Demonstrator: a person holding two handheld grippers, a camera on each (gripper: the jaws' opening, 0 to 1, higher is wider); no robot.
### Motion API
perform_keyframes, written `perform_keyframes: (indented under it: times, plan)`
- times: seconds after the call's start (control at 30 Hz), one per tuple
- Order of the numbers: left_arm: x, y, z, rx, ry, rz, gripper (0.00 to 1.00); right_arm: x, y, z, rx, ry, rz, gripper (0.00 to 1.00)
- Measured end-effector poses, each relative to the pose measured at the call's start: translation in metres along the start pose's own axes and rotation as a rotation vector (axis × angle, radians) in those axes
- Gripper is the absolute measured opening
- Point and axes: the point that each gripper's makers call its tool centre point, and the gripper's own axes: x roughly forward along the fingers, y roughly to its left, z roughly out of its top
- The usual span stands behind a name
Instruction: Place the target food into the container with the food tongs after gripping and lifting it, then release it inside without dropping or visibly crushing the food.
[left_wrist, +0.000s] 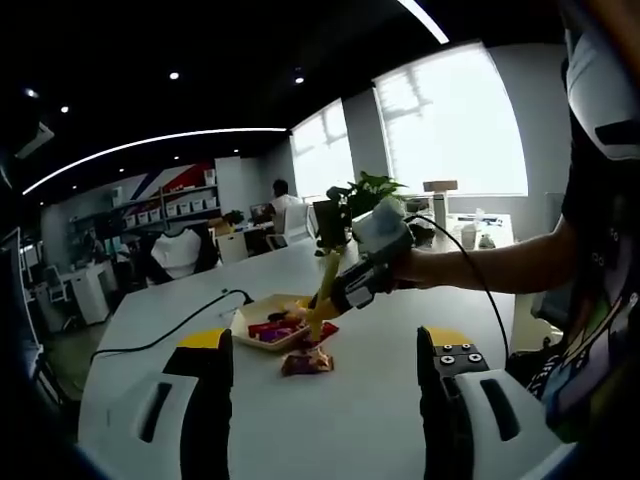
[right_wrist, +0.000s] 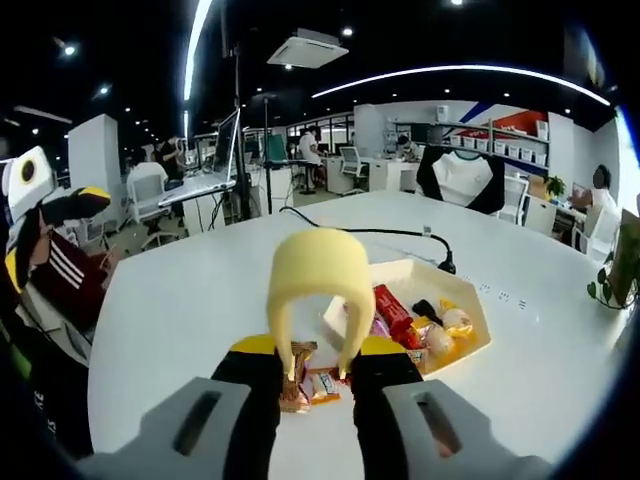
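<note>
Your right gripper (right_wrist: 314, 385) squeezes the yellow tongs (right_wrist: 318, 290), whose tips straddle the snack (right_wrist: 305, 388) lying on the table (right_wrist: 180, 300) just beside the tray (right_wrist: 465, 345). You're at the grip step: close gently, lift, carry over the tray. Your left gripper (left_wrist: 325, 370) hangs spread, empty.

A broad white counter (right_wrist: 180, 300) with a rounded edge carries the things. On it sits a shallow cream rectangular tray (right_wrist: 405, 275) holding several wrapped snacks in red, yellow and purple. Just beside the tray, directly on the counter, lies a small brown-and-orange wrapped snack packet (left_wrist: 305, 362). A thin black cable (left_wrist: 170, 335) trails across the surface, running up close to the tray. Further back a leafy green potted plant (left_wrist: 372, 190) stands on it.
</note>
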Motion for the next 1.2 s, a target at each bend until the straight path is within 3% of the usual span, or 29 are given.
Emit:
perform_keyframes:
  times: [0.6,1.2]
  plan:
    - [-0.002,0.005,-0.002,-0.010,-0.003,0.011,0.80,0.022,0.027,-0.021,0.024,0.049,-0.016,0.23]
    - [-0.004,0.009,-0.005,-0.019,-0.003,0.020,0.80,0.034,0.035,-0.036,0.003,0.119,-0.030,0.23]
